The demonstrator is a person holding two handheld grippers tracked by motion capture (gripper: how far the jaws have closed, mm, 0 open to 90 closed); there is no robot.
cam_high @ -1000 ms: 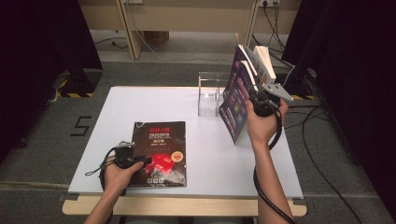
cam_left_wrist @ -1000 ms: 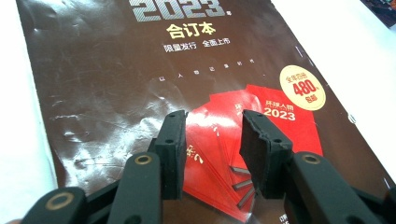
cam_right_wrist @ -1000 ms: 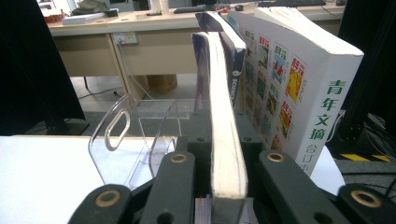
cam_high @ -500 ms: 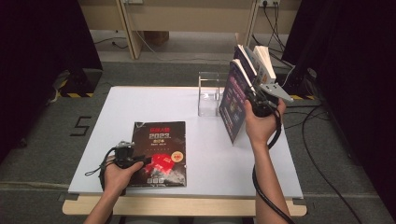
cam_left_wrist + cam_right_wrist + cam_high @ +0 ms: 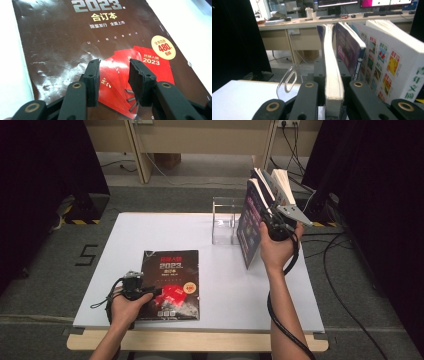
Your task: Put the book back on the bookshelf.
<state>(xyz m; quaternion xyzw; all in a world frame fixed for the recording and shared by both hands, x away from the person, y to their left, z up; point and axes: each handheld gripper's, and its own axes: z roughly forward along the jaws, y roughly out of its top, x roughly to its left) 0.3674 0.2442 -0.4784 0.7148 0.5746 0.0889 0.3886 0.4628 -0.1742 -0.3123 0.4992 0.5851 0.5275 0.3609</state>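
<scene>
A dark magazine (image 5: 170,277) with "2023" and red envelopes printed on its cover (image 5: 62,37) lies flat at the table's front left. My left gripper (image 5: 154,293) (image 5: 113,72) hovers low over its lower part, jaws open, with nothing between the pads. At the back right my right gripper (image 5: 269,223) (image 5: 332,75) is shut on a purple-covered book (image 5: 248,227), held upright and tilted. Its pale page edge (image 5: 329,50) runs up between the jaws. Two more books (image 5: 348,47) (image 5: 392,57) lean just beyond it.
A clear acrylic book stand (image 5: 223,220) (image 5: 289,80) sits at the back of the white table (image 5: 150,230), left of the books. Cables trail from both grippers. Dark curtains flank the table, with desks and monitors behind.
</scene>
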